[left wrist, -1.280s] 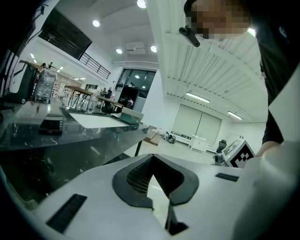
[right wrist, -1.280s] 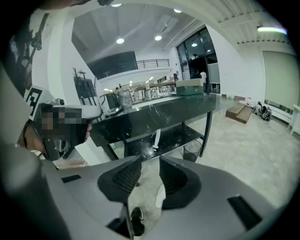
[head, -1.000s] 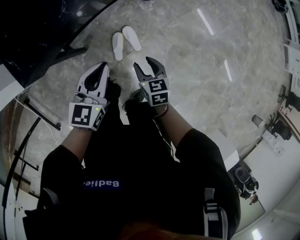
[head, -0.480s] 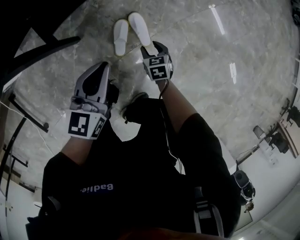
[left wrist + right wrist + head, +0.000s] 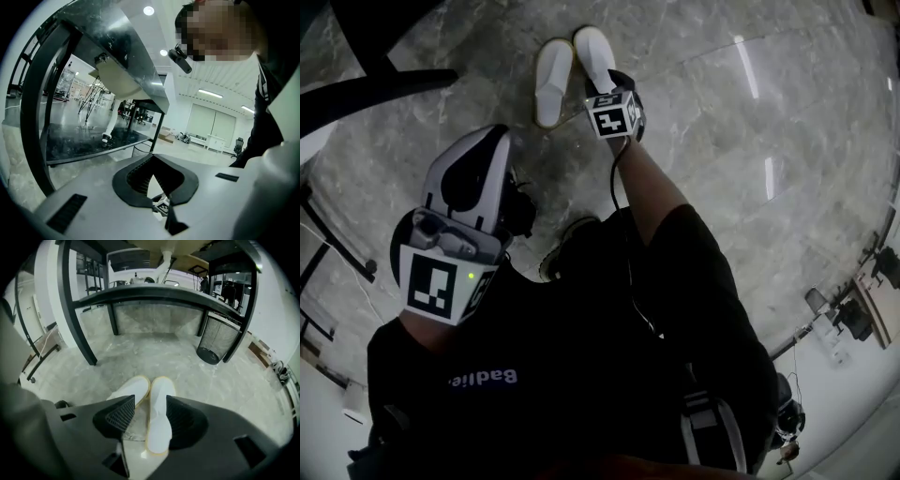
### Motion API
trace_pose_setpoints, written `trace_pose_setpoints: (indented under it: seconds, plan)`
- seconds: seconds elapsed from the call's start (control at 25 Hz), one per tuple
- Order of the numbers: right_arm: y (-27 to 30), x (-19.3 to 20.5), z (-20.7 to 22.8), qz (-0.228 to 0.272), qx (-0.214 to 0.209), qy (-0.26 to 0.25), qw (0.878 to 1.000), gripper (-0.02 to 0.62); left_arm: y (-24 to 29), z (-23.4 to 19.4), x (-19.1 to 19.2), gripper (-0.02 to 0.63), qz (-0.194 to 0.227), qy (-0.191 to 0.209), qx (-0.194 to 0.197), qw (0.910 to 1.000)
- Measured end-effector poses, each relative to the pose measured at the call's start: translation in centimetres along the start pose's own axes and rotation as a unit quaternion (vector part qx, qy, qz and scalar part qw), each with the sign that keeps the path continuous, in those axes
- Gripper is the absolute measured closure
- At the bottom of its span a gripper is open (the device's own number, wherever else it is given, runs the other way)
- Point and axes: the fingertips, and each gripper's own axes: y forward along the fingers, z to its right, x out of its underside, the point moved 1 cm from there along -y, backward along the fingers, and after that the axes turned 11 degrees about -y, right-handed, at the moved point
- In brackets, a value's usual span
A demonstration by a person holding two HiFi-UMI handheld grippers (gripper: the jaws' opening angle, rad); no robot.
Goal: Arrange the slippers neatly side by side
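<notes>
The left gripper (image 5: 497, 139) hangs raised and well apart from the work, its jaws closed tip to tip on nothing; its own view shows only the room and the underside of a dark counter (image 5: 117, 42).

On the marble floor (image 5: 722, 141) lies the left slipper (image 5: 133, 389), white with a cream rim. It is angled, so that its far end sits just beside its partner's while the near ends spread apart in a narrow V. The right slipper (image 5: 159, 427) lies straighter, pointing towards the counter legs.

The right gripper (image 5: 151, 400) is down at the near end of that right slipper with its jaws wide apart, one on either side of it. A strip of floor shows between the left jaw and the slipper's edge; the right jaw looks close to the other edge, and nothing is clamped yet.

The step in hand appears to be taking hold of the right slipper. To do it well, I would centre the jaws across the slipper's width; lower until the pads meet the rim rather than the soft upper; close gently, since the slipper looks light and apt to fold; then swing the near end towards the left slipper without nudging the far ends, which already meet.
</notes>
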Motion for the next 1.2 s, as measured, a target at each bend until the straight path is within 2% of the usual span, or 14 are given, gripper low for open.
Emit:
trace_pose_setpoints:
  seconds: [0.16,0.36,0.6,0.64,0.68,0.72,0.8,0.88,1.0,1.12,1.2]
  plan:
    - [4.6,2.7,-0.7,-0.036,0.001,-0.019,0.999,0.408,-1.6,-0.7,0.4,0.606,0.013,0.022,-0.01,0.9996]
    - [8.9,4.3,0.5,-0.051,0.024,-0.026,0.998,0.408,-2.9,-1.3,2.3,0.606,-0.008,0.016,-0.031,0.9994]
    - [11.7,5.3,0.8,-0.063,0.016,-0.066,0.996,0.411,-4.0,-2.2,4.1,0.606,-0.028,0.011,-0.046,0.9985]
    - [12.0,5.4,0.9,-0.066,0.02,-0.068,0.995,0.432,-4.1,-2.2,4.2,0.606,-0.029,0.011,-0.046,0.9985]
    - [12.1,5.6,1.1,-0.07,0.024,-0.069,0.995,0.53,-4.1,-2.0,4.3,0.606,-0.03,0.012,-0.044,0.9985]
    - [12.1,5.8,1.3,-0.073,0.028,-0.067,0.995,0.572,-4.1,-1.9,4.4,0.606,-0.03,0.014,-0.042,0.9986]
    - [12.0,6.3,1.6,-0.079,0.029,-0.053,0.995,0.577,-4.1,-1.5,4.5,0.606,-0.028,0.019,-0.038,0.9987]
    - [11.7,6.8,1.9,-0.086,0.028,-0.024,0.996,0.578,-4.0,-1.2,4.3,0.606,-0.022,0.016,-0.036,0.999]
    - [10.7,8.3,2.2,-0.095,0.032,0.083,0.991,0.58,-3.8,-0.4,4.0,0.606,-0.014,0.02,-0.026,0.9994]
    - [8.7,9.8,2.3,-0.109,0.051,0.205,0.971,0.58,-3.7,-0.1,4.0,0.606,-0.009,0.022,-0.024,0.9994]
    - [8.4,9.5,1.6,-0.08,0.043,0.271,0.958,0.58,-3.7,0.1,3.9,0.606,-0.007,0.025,-0.024,0.9994]
